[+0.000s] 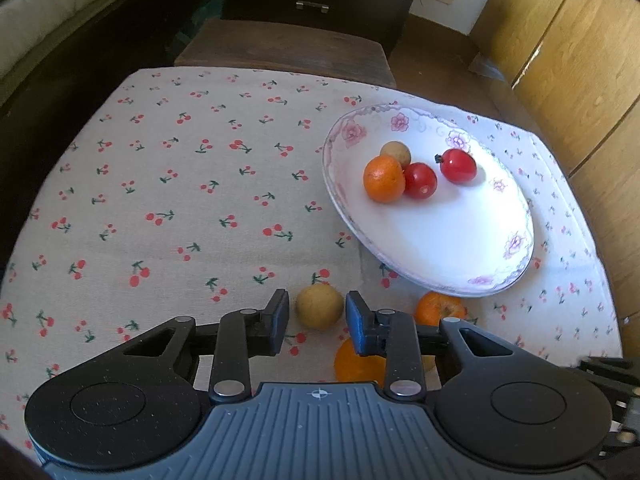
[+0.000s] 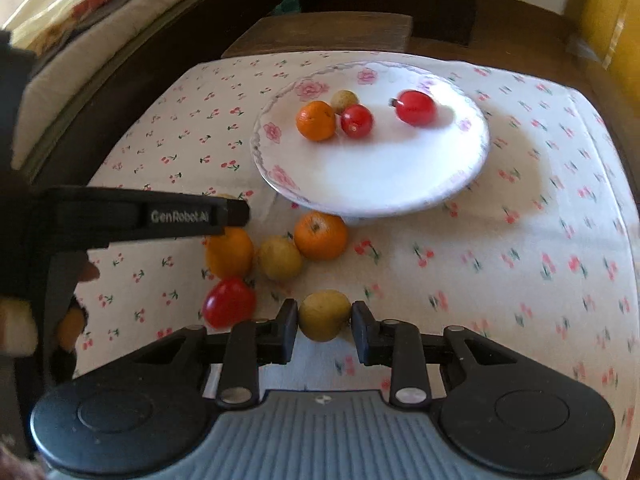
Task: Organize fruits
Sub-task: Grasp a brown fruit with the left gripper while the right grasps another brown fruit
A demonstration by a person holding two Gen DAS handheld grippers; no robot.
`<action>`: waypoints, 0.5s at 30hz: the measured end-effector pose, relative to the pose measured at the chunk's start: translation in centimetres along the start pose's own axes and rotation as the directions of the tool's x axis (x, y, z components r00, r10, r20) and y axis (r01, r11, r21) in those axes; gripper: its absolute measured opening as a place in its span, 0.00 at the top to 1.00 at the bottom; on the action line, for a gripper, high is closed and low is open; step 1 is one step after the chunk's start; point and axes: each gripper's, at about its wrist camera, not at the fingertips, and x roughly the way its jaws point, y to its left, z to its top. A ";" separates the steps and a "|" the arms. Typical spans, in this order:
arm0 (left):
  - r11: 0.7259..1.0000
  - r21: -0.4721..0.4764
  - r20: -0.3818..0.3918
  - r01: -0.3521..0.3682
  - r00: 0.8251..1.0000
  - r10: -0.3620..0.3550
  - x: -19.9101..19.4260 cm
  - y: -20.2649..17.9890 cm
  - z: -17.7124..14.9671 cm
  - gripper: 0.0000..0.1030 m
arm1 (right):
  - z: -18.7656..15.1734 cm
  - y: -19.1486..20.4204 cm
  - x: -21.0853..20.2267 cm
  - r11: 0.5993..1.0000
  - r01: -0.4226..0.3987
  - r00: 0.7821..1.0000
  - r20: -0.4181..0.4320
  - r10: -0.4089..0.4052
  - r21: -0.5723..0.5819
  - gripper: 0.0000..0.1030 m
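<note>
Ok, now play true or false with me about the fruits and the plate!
1. The plate holds four fruits. True.
2. The plate is plain white. False: pink and purple flowers ring its rim.
3. The right gripper has its jaws shut on a tan fruit. True.
4. The tablecloth has stars on it. False: it has little red cherries.
5. Every orange is on the plate. False: two oranges lie on the tablecloth.
</note>
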 end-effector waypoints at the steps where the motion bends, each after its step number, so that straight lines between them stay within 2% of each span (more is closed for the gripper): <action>1: 1.000 0.011 0.000 0.005 1.000 -0.005 0.0 0.1 -0.1 0.61 | -0.4 -0.2 -0.4 1.000 0.004 1.000 0.004 -0.004 0.010 0.70; 9: 0.997 0.079 -0.004 -0.003 1.000 0.003 -0.4 0.1 -0.7 0.65 | -3.4 -0.9 -2.8 0.996 0.021 0.999 0.025 -0.023 0.084 0.70; 15: 0.997 0.081 -0.005 0.004 1.000 -0.004 -0.7 0.4 -0.8 0.66 | -4.4 -0.7 -3.6 0.994 0.028 0.999 0.033 -0.031 0.106 0.70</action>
